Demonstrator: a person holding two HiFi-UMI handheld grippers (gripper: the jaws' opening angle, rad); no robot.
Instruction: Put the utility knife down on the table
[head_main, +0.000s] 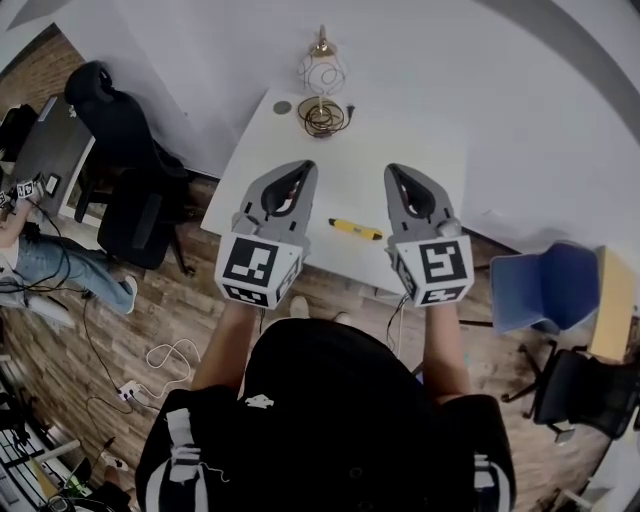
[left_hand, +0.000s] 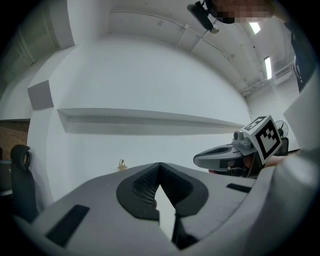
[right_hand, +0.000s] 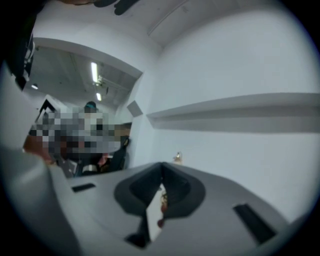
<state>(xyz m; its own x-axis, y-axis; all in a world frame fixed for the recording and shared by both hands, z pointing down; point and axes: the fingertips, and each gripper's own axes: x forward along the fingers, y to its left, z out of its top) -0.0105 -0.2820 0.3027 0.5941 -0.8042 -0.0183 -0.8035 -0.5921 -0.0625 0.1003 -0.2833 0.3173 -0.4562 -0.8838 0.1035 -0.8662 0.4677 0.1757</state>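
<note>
A yellow utility knife (head_main: 355, 229) lies flat on the white table (head_main: 400, 140), near its front edge and between the two grippers as the head view shows them. My left gripper (head_main: 303, 168) is held above the table's left part, shut with nothing in it. My right gripper (head_main: 393, 170) is held level beside it, also shut and empty. In the left gripper view the jaws (left_hand: 159, 165) meet at their tips, and the right gripper (left_hand: 197, 160) shows at the right. In the right gripper view the jaws (right_hand: 161, 165) are closed. Both point at a white wall.
A gold lamp with a wire globe (head_main: 322, 72), a coiled cable (head_main: 322, 117) and a small round disc (head_main: 282, 107) sit at the table's far edge. A black office chair (head_main: 130, 190) stands left, a blue chair (head_main: 545, 285) right. A seated person (head_main: 40, 260) is at far left.
</note>
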